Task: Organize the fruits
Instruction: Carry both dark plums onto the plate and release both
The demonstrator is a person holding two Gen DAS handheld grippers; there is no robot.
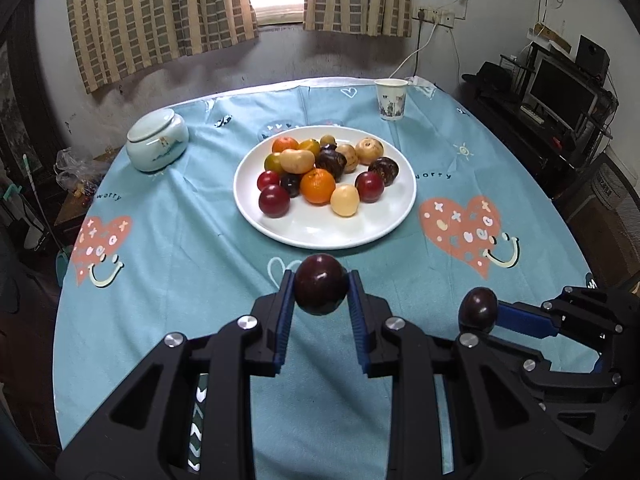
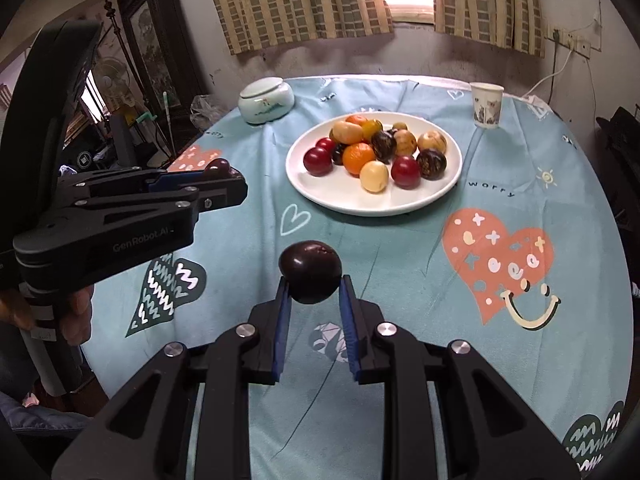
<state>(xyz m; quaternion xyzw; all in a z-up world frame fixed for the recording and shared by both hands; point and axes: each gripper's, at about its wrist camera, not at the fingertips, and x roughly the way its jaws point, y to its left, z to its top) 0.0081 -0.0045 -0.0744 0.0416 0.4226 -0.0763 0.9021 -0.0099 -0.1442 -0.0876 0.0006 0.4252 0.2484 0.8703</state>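
Plums sit pinched at the tips of both claws, left claw (image 1: 321,294) and right claw (image 2: 311,285); either round fruit could squirt out and roll off the surface (image 1: 168,264).

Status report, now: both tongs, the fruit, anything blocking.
Left tongs shut on dark plum. Right tongs shut on second dark plum. White plate of fruit ahead, path clear.

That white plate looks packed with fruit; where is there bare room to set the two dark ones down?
The white plate is crowded at the middle and back; its near rim strip is bare. Open cloth lies between plate and lidded jar, and between plate and paper cup.
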